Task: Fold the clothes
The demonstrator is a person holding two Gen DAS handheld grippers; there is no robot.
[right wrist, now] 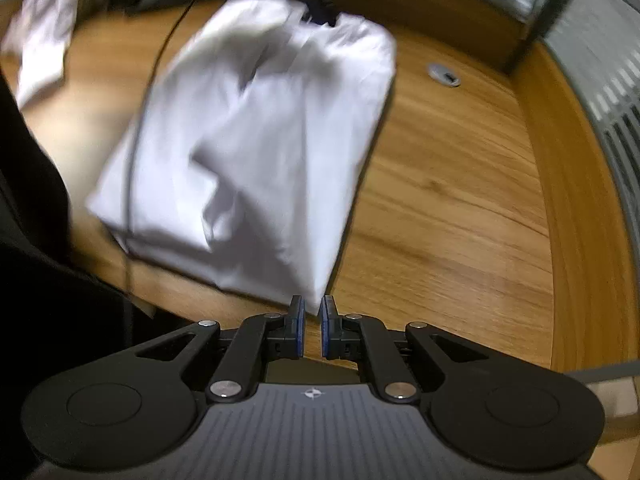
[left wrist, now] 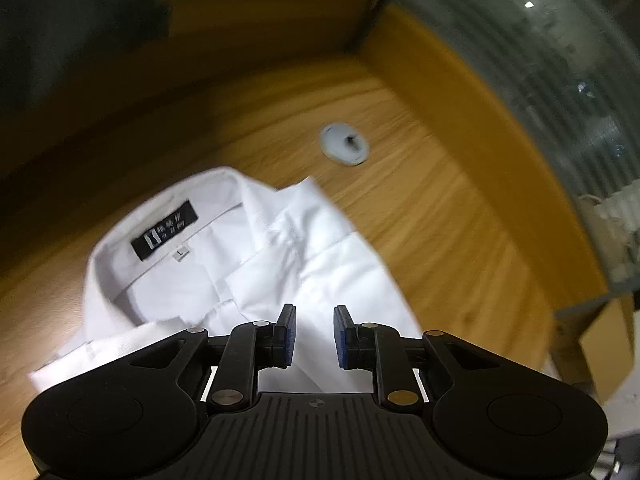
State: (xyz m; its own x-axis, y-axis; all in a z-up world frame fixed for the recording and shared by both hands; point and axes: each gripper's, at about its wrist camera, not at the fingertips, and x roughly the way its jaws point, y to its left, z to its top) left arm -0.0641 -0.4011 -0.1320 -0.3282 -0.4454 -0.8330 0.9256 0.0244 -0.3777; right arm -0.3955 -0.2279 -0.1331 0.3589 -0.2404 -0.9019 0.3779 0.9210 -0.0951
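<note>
A wood-grain table [left wrist: 420, 216] is carrying one white cotton shirt [left wrist: 240, 264]. The left tongs [left wrist: 315, 336] are hovering apart over its collar, where a black label [left wrist: 165, 230] is showing; a round grey grommet [left wrist: 344, 145] is lying at 1 o'clock. The right tongs [right wrist: 313, 332] are standing nearly together, gripping nothing, at the folded body's corner [right wrist: 256, 140]; only this view is showing it.
</note>
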